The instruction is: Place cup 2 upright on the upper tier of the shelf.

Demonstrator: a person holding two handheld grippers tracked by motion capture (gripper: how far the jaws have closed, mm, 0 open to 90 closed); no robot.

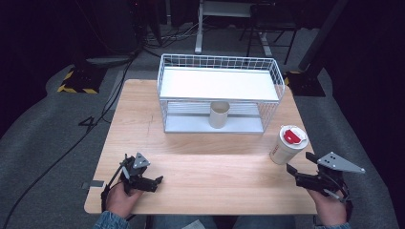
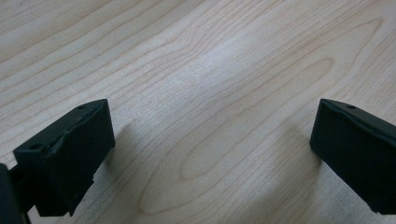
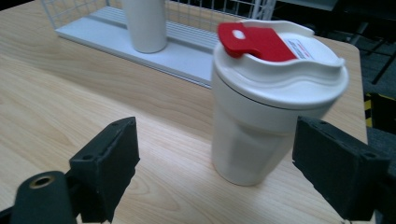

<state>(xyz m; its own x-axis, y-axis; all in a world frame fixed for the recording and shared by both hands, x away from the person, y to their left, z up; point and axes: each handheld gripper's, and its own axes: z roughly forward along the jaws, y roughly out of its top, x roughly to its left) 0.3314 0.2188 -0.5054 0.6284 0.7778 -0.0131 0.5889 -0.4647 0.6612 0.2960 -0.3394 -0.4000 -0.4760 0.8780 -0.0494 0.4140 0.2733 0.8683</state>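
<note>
the lidded cup (image 1: 288, 144) stands upright near the tabletop's (image 1: 200, 167) right edge, just ahead of the released right claw (image 1: 298, 172). the left claw (image 1: 155, 182), also released, rests near the front-left corner.

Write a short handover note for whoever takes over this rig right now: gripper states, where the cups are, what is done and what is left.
Left gripper: open, holding nothing, low over the bare light wooden table at its near left.
Right gripper: open, jaws either side of the white lidded cup with the red flap but not yet touching it.
That cup stands upright on the table at the near right, in front of the white wire shelf rack.
A plain cream open cup stands upright on the rack's lower shelf.
Done: the approach to the lidded cup.
Left: close on it and lift; probably it goes to the rack.
</note>
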